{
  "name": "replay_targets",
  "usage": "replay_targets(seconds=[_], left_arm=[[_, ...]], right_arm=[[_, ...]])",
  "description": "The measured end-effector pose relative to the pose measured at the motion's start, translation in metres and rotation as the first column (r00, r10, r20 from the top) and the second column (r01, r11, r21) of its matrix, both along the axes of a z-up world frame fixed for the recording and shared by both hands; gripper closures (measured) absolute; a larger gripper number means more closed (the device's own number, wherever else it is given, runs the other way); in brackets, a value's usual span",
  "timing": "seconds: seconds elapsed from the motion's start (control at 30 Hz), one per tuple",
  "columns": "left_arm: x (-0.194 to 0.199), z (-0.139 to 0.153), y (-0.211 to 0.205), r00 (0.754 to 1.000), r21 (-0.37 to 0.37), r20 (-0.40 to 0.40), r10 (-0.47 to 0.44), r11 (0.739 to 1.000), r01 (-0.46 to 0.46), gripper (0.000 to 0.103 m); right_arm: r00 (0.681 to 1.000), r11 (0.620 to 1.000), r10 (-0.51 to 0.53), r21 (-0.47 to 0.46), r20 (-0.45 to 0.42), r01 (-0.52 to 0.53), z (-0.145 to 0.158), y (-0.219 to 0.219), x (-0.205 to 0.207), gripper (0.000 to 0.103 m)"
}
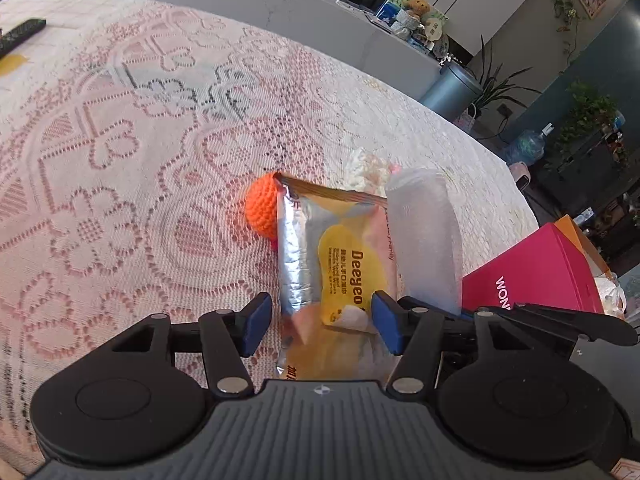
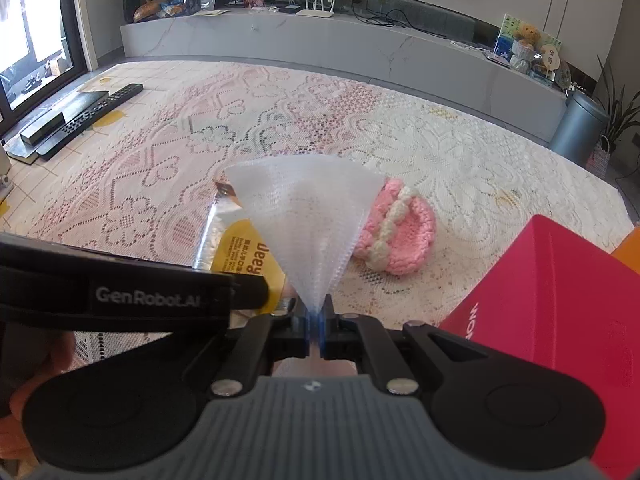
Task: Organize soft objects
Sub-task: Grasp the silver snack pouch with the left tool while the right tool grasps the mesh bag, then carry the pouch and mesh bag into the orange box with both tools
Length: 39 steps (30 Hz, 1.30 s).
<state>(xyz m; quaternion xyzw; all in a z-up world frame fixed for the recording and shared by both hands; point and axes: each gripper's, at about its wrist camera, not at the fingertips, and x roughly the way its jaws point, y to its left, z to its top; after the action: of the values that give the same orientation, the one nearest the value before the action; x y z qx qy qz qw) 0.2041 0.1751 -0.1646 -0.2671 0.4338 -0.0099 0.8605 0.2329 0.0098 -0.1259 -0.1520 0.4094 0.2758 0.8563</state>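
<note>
The wet-wipes pack (image 1: 340,264) lies on the lace-covered tabletop (image 1: 120,160), between the spread, untouching pads of the left tool (image 1: 320,322). The right tool (image 2: 317,322) is clamped on a translucent white mesh sheet (image 2: 308,216). Only the left view shows the orange crochet ball (image 1: 262,210) behind the pack; only the right shows the pink crochet piece (image 2: 400,232) beside it.
</note>
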Motion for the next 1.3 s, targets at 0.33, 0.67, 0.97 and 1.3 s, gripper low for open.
replay_targets(seconds=[0.33, 0.67, 0.97, 1.3], left_arm=[[-0.002, 0.003, -0.009, 0.999, 0.007, 0.028, -0.026, 1.0, 0.026, 0.067], [-0.028, 0.028, -0.009, 0.997, 0.047, 0.073, 0.027, 0.998, -0.031, 0.079], [-0.06, 0.059, -0.012, 0.996, 0.139, 0.069, 0.063, 0.988, -0.072, 0.079], [-0.093, 0.091, -0.033, 0.993, 0.163, 0.109, 0.05, 0.984, -0.068, 0.079]], right_arm=[[1.0, 1.0, 0.01, -0.024, 0.008, -0.009, -0.006, 0.005, -0.002, 0.102], [0.999, 1.0, -0.005, -0.008, 0.036, 0.006, 0.005, 0.001, -0.009, 0.102], [1.0, 0.997, -0.004, 0.077, 0.015, 0.003, 0.031, -0.013, -0.029, 0.103], [1.0, 0.987, -0.021, 0.162, 0.02, 0.017, 0.074, -0.052, -0.065, 0.103]])
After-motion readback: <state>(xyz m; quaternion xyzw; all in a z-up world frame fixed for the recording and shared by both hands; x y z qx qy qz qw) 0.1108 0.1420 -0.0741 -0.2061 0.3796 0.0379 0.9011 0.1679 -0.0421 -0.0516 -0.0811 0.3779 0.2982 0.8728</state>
